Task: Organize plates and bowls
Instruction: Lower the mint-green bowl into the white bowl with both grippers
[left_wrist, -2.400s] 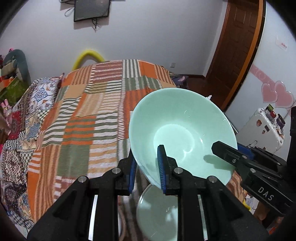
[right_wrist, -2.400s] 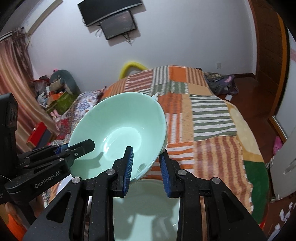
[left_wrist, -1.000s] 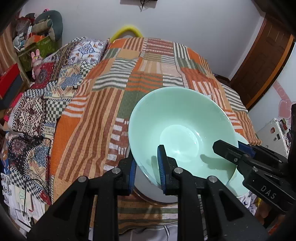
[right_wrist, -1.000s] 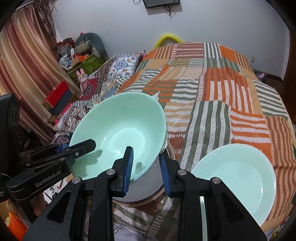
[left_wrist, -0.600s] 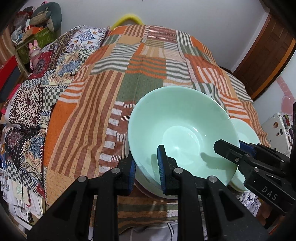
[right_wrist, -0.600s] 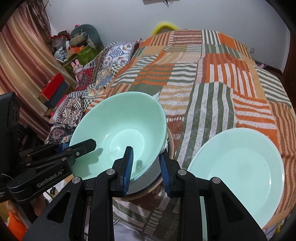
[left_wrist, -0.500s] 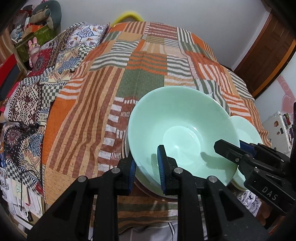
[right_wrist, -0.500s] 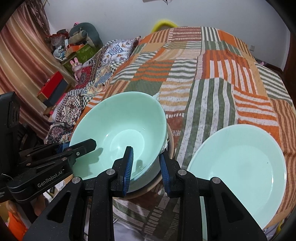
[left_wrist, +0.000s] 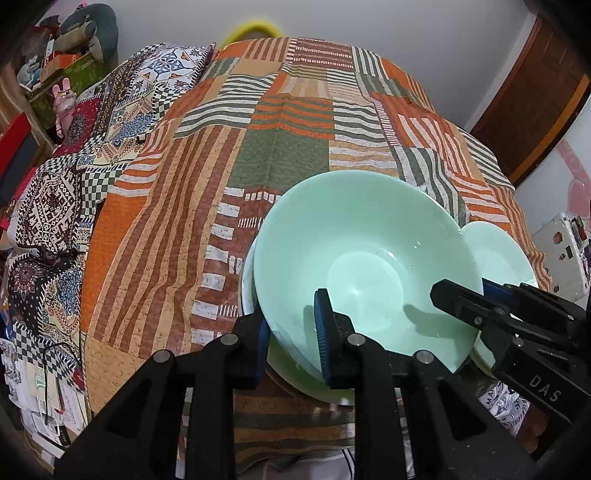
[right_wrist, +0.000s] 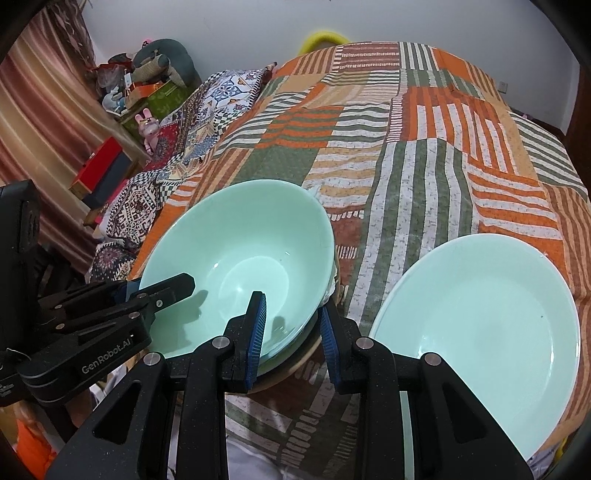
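Observation:
A large mint-green bowl (left_wrist: 365, 258) (right_wrist: 240, 266) is held by both grippers over a stack of dishes (left_wrist: 291, 365) (right_wrist: 291, 343) at the near edge of the bed. My left gripper (left_wrist: 291, 321) is shut on the bowl's near-left rim. My right gripper (right_wrist: 291, 325) is shut on its near-right rim. The bowl sits low on the stack; I cannot tell if it fully rests. A mint-green plate (right_wrist: 476, 328) (left_wrist: 495, 258) lies on the bed to the right.
A patchwork striped quilt (left_wrist: 280, 147) (right_wrist: 424, 147) covers the bed. Patterned pillows (left_wrist: 110, 122) lie at the left. Boxes and soft toys (right_wrist: 147, 96) stand beyond the left edge. A wooden door (left_wrist: 535, 92) is at the right.
Both grippers have lowered the bowl from above the bed down onto the stack of dishes. The plate at the right has come into full view.

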